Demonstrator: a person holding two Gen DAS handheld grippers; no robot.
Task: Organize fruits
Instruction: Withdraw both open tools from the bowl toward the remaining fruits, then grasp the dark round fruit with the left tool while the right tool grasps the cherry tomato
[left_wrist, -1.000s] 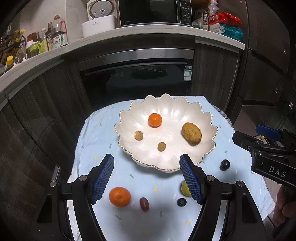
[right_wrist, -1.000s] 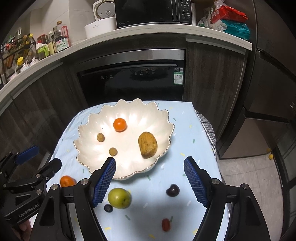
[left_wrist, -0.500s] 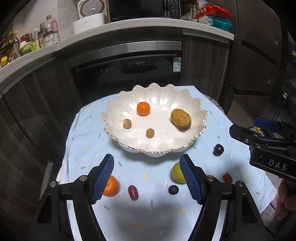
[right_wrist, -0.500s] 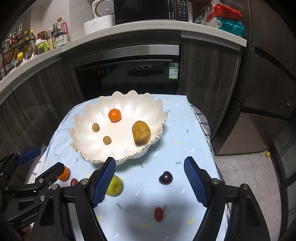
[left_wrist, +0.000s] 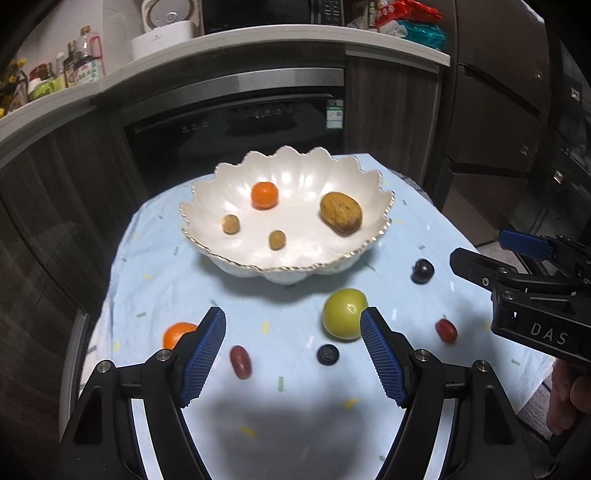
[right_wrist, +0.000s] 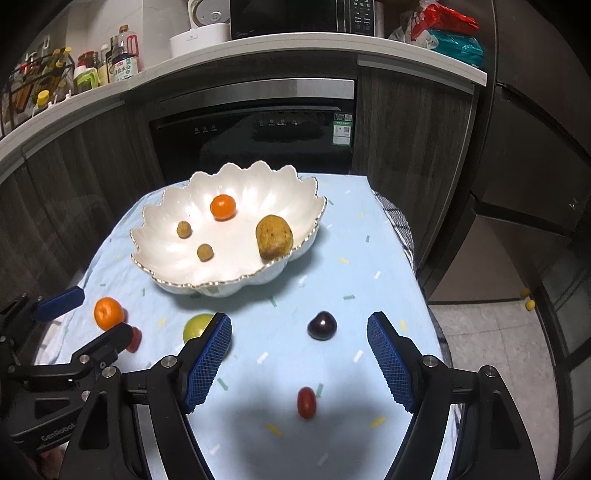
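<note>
A white scalloped bowl on the light blue cloth holds an orange, a large brown fruit and two small brown ones. Nearer me, a green fruit, an orange, a red grape and a blueberry lie loose. My left gripper hovers open above them, its right pad beside the green fruit. My right gripper is open over a dark plum and a small red fruit. Nothing is held.
The cloth-covered table ends close on the right, with floor beyond. A dark oven front and a counter with bottles stand behind. Each gripper shows at the edge of the other's view; a hand holds the right one.
Both grippers have sunk toward the table and drawn back a little. The bowl sits higher in both views and more loose fruit shows between the fingers. Jaws look unchanged.
</note>
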